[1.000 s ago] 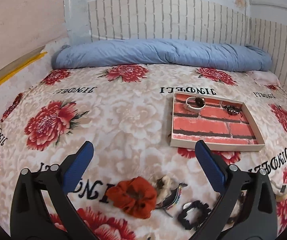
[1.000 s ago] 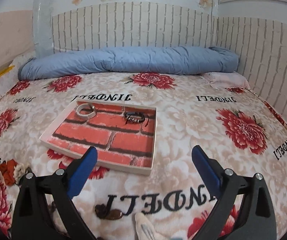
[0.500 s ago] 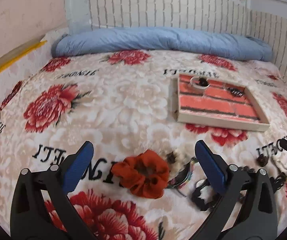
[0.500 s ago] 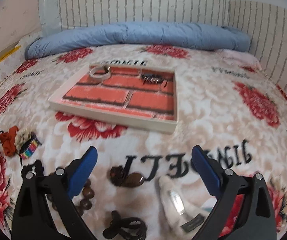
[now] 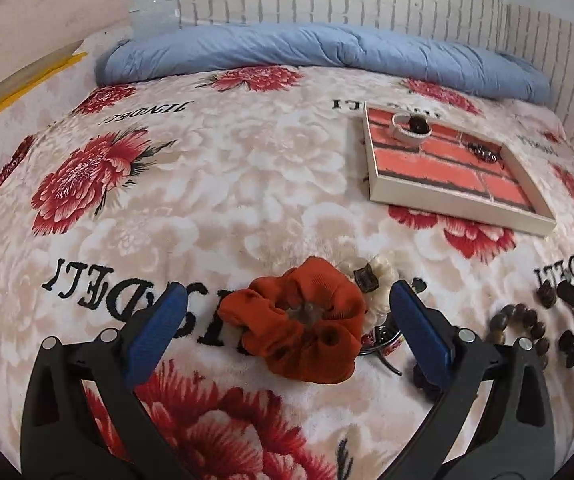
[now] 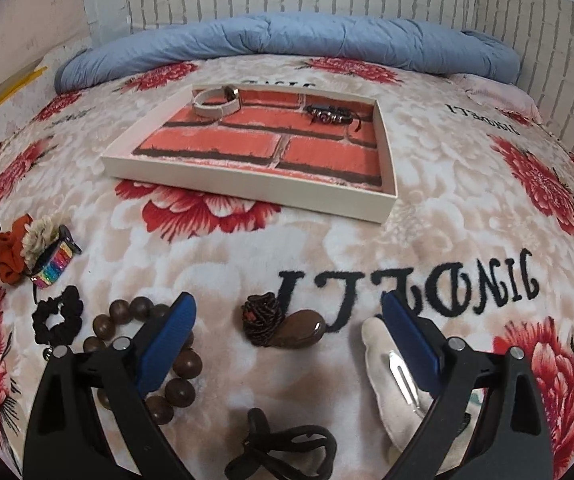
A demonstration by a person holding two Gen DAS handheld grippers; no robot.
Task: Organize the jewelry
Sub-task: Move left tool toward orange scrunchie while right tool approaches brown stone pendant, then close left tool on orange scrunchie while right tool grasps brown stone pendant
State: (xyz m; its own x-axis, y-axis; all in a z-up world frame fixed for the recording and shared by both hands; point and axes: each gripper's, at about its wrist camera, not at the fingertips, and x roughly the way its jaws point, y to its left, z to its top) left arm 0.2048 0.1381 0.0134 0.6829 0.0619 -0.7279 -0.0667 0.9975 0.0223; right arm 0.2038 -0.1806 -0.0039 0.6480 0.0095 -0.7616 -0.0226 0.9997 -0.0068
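Low over bedspread [image 5: 247,184], L gripper [image 5: 283,320] & R gripper [image 6: 287,328], fingers wide.

Both cameras ride low and close above the flowered bed [image 5: 215,184], each looking forward between the spread fingers of its own tool toward the rolled blue quilt [image 6: 287,38] and the brick-papered wall at the far side. The left wrist view sits over the orange scrunchie [image 5: 303,320], with the brick-patterned tray [image 5: 459,206] off to its right. The right wrist view faces that tray [image 6: 247,190] almost head-on; both views share the tray, quilt, scrunchie [image 6: 9,250] and wooden bead bracelet [image 5: 523,322].
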